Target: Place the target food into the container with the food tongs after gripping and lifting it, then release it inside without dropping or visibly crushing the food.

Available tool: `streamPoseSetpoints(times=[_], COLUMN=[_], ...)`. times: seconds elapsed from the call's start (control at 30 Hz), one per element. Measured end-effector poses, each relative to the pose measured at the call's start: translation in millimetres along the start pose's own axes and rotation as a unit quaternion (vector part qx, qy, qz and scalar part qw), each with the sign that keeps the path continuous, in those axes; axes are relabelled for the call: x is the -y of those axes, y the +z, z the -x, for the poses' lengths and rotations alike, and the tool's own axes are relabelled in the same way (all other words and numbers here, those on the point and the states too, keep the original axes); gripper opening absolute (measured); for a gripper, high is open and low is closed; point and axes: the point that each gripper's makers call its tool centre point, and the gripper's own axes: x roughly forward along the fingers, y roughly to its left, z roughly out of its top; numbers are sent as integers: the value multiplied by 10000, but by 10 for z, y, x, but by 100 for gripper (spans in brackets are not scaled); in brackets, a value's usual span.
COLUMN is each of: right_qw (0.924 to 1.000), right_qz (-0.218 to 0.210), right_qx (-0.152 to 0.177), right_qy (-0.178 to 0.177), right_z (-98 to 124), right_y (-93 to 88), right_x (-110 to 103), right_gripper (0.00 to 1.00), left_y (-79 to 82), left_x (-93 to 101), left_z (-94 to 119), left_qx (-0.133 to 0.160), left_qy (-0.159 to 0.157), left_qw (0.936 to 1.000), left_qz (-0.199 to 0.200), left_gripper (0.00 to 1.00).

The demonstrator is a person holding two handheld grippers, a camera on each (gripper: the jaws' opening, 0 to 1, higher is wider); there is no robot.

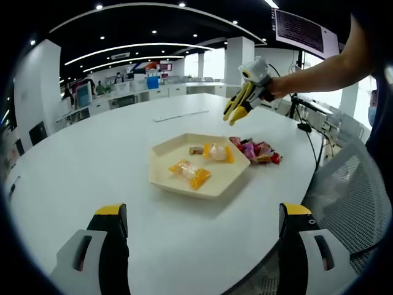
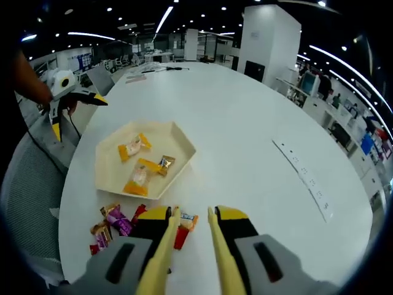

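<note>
Holding yellow food tongs [image 2: 193, 246] between my right gripper [image 2: 191, 230] jaws, tips apart and empty, I hover above the pile of wrapped candies [image 2: 116, 224] at lower left of the right gripper view. Beyond sits the cream hexagonal tray [image 2: 110, 175] with several sweets already inside. My left gripper [image 1: 202, 224] waits apart and empty, low over the white round table [image 1: 92, 160]. Gripping, lifting, releasing remain.

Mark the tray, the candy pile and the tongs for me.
tray [image 2: 178, 142]: right gripper view, bare rim.
candy pile [image 1: 258, 151]: left gripper view, middle wrappers.
tongs [image 2: 163, 252]: right gripper view, one yellow arm.
</note>
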Motion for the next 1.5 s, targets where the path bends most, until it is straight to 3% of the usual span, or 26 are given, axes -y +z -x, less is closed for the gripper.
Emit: streamPoseSetpoints(times=[0.3, 0.8, 0.97, 1.17, 1.5], right_qw=[9995, 9948, 9953, 9986, 9960], right_qz=[80, 775, 749, -23, 671], right_qx=[15, -363, -450, -506, -475], right_qy=[304, 561, 415, 126, 339], right_z=[-163, -358, -381, -345, -329], right_y=[-74, -200, -216, -252, -228], right_x=[-44, -151, -93, 27, -33], right_gripper=[27, 28, 27, 27, 28], left_y=[-24, -29, -35, -33, -28], left_x=[13, 25, 30, 31, 19], left_z=[-12, -11, -12, -12, -10], left_qx=[-65, -72, -88, -90, -75], left_qy=[-37, -74, -82, -83, -53], left_qw=[10000, 9999, 9999, 9999, 9999], left_qz=[44, 128, 124, 114, 121], left_gripper=[99, 99, 99, 99, 99])
